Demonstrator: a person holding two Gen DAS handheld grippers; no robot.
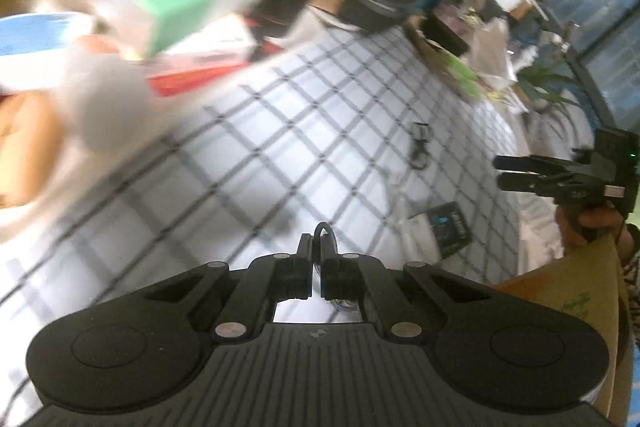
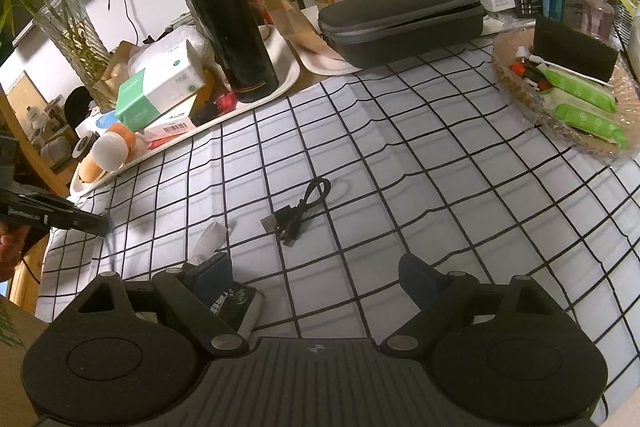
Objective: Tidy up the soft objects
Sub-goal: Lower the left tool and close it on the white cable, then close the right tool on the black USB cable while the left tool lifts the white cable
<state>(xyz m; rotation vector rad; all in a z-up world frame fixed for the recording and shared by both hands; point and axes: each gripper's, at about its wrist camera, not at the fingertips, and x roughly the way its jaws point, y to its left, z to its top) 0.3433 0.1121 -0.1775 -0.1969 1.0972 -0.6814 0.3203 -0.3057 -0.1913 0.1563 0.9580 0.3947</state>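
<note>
Your left tongs (image 1: 316, 251) are pinched shut on a thin dark loop (image 1: 325, 233), light and floppy. Your right tongs (image 2: 316, 277) gape wide, empty, above the limp coiled cable (image 2: 302, 209) on the table (image 2: 440, 187); pinch its bunched middle.

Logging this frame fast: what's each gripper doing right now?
Left gripper: shut on a thin dark ring; what it is cannot be told.
Right gripper: open, holding nothing.
</note>
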